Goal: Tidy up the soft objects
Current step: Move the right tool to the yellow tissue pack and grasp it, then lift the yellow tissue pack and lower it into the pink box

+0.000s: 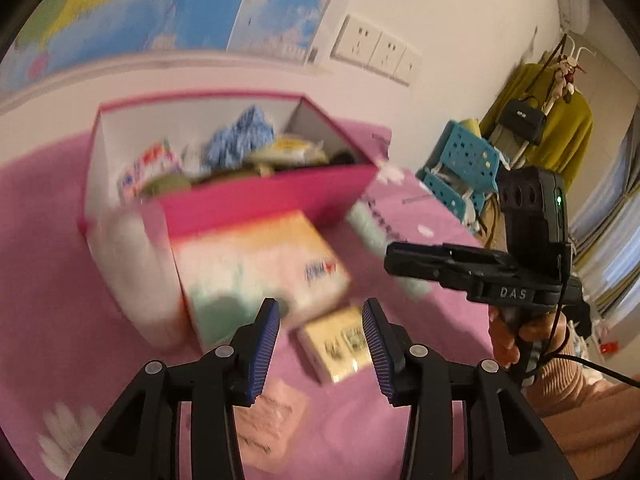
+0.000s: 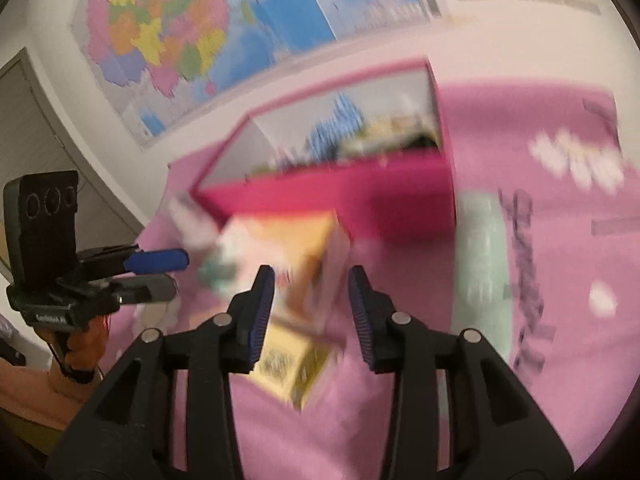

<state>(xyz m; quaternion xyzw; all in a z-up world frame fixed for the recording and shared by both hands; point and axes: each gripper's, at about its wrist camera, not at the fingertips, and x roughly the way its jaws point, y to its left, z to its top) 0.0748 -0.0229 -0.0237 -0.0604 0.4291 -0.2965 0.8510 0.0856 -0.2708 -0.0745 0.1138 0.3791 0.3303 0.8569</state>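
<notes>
A: Left side first. What's the left gripper (image 1: pixel 320 344) doing?

B: Jaws are standing apart, nothing between the blue pads (image 1: pixel 266 344). It's hovering over the pink bedspread (image 1: pixel 60 280), pointing at the big tissue pack (image 1: pixel 256 264), which is lying against the front of the pink box (image 1: pixel 264 196). No contact I can see, and the frame's blurring.

A: Box contents?

B: It's holding soft stuff: a blue knitted item (image 1: pixel 240 136), some wrapped packs, not readable. A small yellow tissue pack (image 1: pixel 340 344) is lying just ahead of the left gripper, beside the big one.

A: Right gripper (image 2: pixel 312 312)?

B: Also spread, holding nothing. It's hanging above the same big tissue pack and the yellow pack. Heavy blur, so I can't tell about touching.

A: Farther right?

B: A mint-green pack (image 2: pixel 484 272) is lying on the bedspread, next to the box's right corner.
</notes>
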